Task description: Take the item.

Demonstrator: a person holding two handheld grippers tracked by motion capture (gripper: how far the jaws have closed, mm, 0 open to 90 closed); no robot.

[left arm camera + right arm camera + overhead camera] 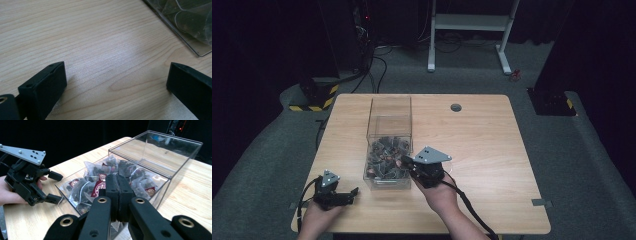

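Note:
A clear plastic box [390,117] stands left of the table's middle, its lower half holding several pyramid tea bags [384,157] with dark red tags. My right gripper [402,161] hangs at the box's near right corner. In the right gripper view its jaws [118,180] are pressed together above the tea bags [100,178], and I see nothing between the pads. My left gripper [352,195] rests low on the table by the near left edge, open and with nothing in it. In the left gripper view its jaws [116,72] stand wide over bare wood, the box's corner [185,30] beyond.
The wooden table [482,150] has a round cable hole [456,107] at the back. A white desk frame [469,22] and a yellow-and-black striped base [314,102] stand on the floor behind. The box wall [180,170] rises high on its far half.

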